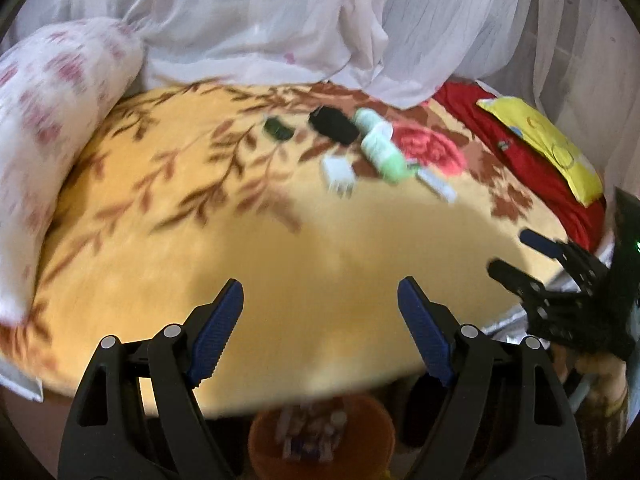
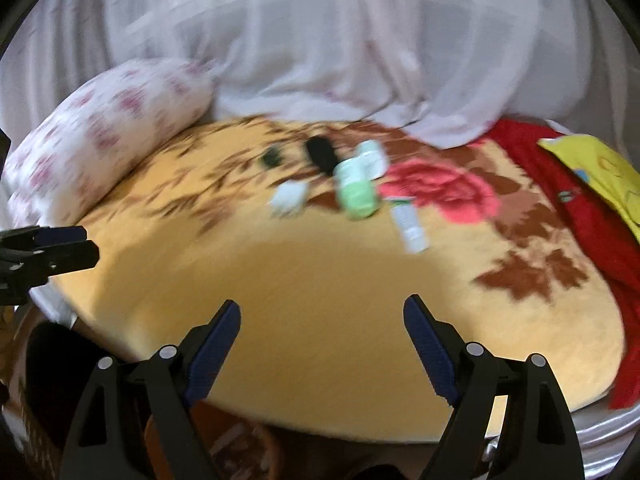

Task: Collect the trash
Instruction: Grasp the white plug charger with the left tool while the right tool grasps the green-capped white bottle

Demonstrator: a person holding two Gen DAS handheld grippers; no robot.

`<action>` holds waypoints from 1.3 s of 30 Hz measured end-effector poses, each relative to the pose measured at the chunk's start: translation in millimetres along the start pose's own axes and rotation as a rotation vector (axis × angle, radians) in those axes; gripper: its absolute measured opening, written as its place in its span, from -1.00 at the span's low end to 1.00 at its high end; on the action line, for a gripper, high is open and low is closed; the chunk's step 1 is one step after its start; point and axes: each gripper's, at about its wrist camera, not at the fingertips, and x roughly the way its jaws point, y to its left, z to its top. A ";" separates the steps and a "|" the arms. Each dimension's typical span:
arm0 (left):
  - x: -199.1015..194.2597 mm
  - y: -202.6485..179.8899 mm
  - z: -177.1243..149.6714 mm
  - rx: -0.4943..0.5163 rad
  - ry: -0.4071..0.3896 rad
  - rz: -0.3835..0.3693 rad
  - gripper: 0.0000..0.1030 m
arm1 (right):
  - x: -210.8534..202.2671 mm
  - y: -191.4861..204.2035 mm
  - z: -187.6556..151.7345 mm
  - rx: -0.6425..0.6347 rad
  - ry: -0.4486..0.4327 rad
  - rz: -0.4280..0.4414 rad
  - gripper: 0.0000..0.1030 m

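Left wrist view, inventory as I read it from my station.

Grippers: two. My left gripper [image 1: 320,292] has its jaws wide apart, with nothing between them, over bare yellow blanket [image 1: 320,272]. My right gripper [image 1: 510,252] shows at 3 o'clock in this view, jaws apart and empty as well; the right wrist view confirms the gap.

Trash on the blanket, a loose cluster toward 12 o'clock from my left jaws, six pieces counted through motion blur:
- one small dark green piece [image 1: 278,129], farthest to 11 o'clock;
- one black oblong piece [image 1: 334,125];
- two pale green-and-white containers lying on their sides, one at the far edge [image 1: 370,120] and one larger [image 1: 382,156], touching or nearly so;
- one white boxy piece [image 1: 338,172], nearest my left gripper;
- one slim white tube [image 1: 436,186], at 1 o'clock.
Labels are unreadable.

Bin: one orange container [image 1: 256,440] at 6 o'clock, below the bed edge, holding blurred pale scraps.

Bedding: one blanket with brown leaf pattern and one pink rose [image 1: 434,148]; one white bolster with pink flowers [image 1: 52,152] at 9 o'clock; one red cloth [image 1: 532,160] and one yellow pillow [image 1: 552,148] at 2 o'clock; one white sheer curtain [image 1: 320,20] across 12 o'clock.
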 end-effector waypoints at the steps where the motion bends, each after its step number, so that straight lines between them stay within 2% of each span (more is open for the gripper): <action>1: 13.0 -4.1 12.5 0.008 0.002 -0.001 0.51 | 0.0 -5.4 2.4 0.012 -0.009 -0.002 0.59; 7: 106.1 -21.7 68.8 0.006 0.079 0.047 0.51 | 1.0 -28.5 6.7 0.049 -0.048 -0.044 0.60; 13: 182.8 -23.9 93.4 -0.050 0.169 0.129 0.49 | 9.3 -43.7 6.9 0.040 -0.040 -0.076 0.60; 14: 192.1 -23.1 95.9 -0.058 0.178 0.150 0.41 | 10.2 -45.9 7.9 0.042 -0.040 -0.079 0.60; 16: 203.3 -19.8 98.0 -0.069 0.188 0.127 -0.19 | 13.5 -50.8 11.4 0.042 -0.041 -0.085 0.60; 18: 202.8 -18.5 98.0 -0.087 0.178 0.110 -0.20 | 16.8 -52.9 15.5 0.035 -0.044 -0.089 0.60; 22: 185.3 -21.0 88.1 -0.048 0.148 0.111 -0.20 | 26.9 -53.4 25.6 0.029 -0.044 -0.083 0.60; 25: 162.3 -9.8 75.9 -0.064 0.131 0.073 -0.20 | 35.1 -50.4 37.1 0.031 -0.047 -0.061 0.60; 30: 122.8 5.9 58.6 -0.061 0.074 0.072 -0.21 | 54.3 -39.3 62.2 0.033 -0.040 -0.005 0.60; 39: 70.4 28.5 18.1 -0.090 0.030 0.061 -0.20 | 125.3 -10.2 105.1 -0.060 0.050 -0.071 0.60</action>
